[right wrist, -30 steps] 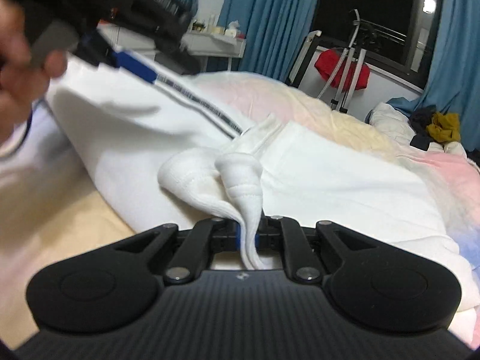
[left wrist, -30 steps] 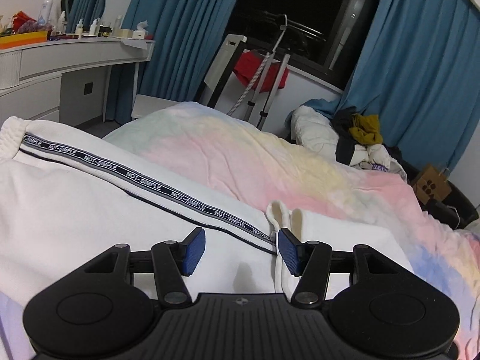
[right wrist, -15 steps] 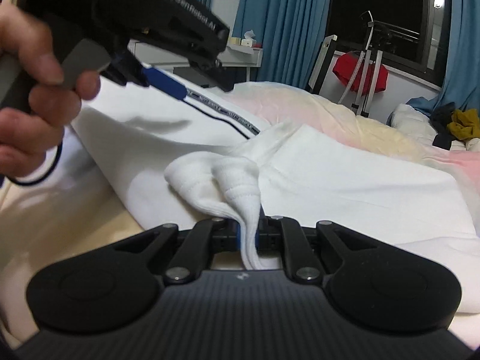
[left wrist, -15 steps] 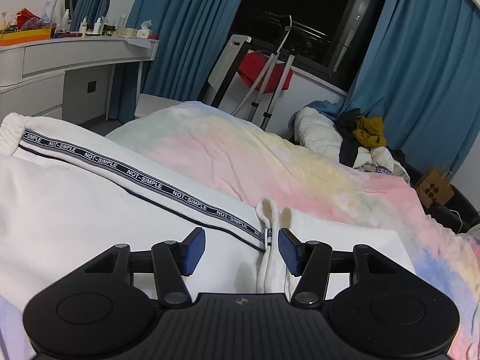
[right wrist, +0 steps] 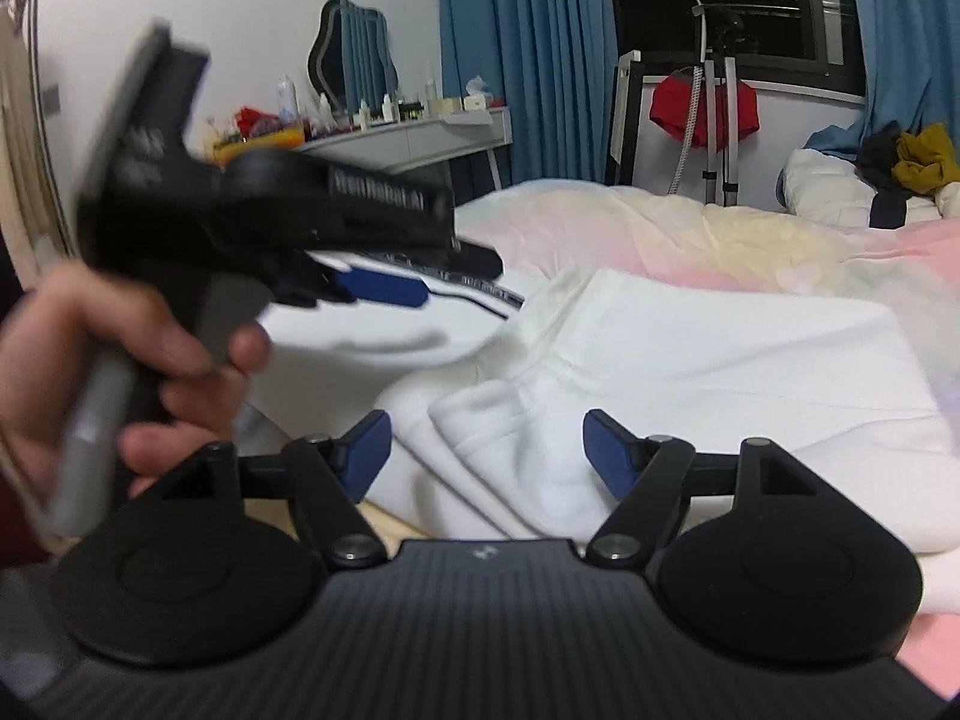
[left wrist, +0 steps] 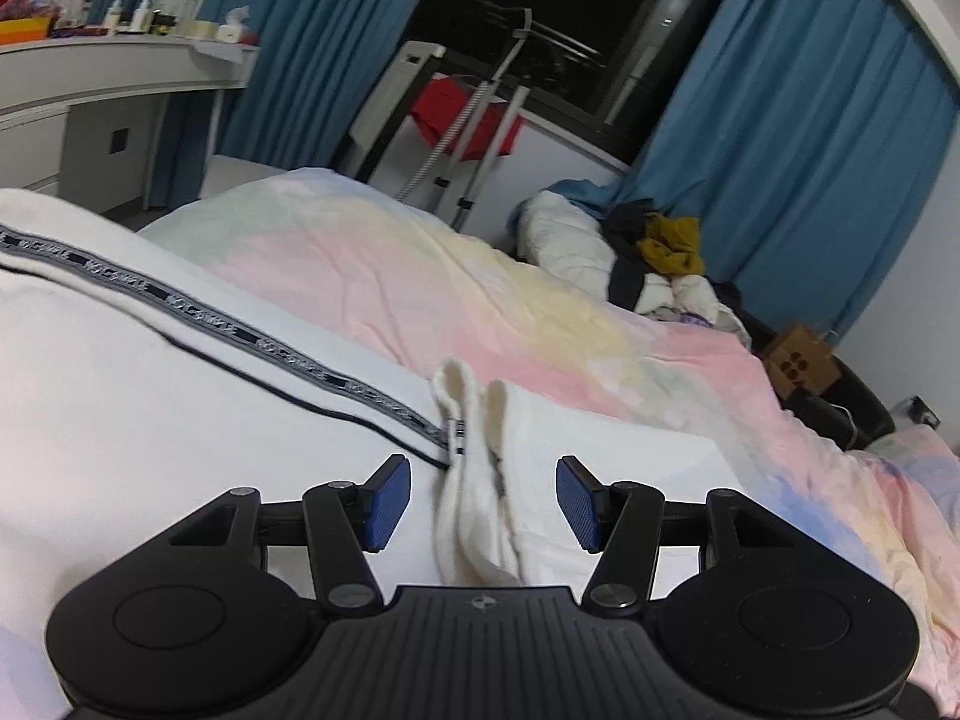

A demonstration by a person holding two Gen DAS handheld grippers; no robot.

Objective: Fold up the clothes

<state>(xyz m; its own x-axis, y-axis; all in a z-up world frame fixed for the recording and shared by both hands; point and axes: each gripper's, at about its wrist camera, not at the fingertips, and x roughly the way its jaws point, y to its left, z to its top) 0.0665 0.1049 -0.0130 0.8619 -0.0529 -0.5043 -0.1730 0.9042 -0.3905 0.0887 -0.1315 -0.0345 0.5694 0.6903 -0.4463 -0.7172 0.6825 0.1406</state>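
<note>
On the bed (left wrist: 540, 300), white garment (right wrist: 720, 372) between opening right gripper (right wrist: 486, 450) pads, unheld; left gripper (left wrist: 483, 501) half-open, empty.

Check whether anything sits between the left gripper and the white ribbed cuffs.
Nothing visible does. The left gripper stands open with the ribbed cuffs of the white trousers already lying between its pads, untouched.

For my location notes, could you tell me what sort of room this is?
Most likely a home bedroom: a bed with a pastel duvet, a dressing table crowded with bottles beneath a mirror, and blue curtains.
</note>
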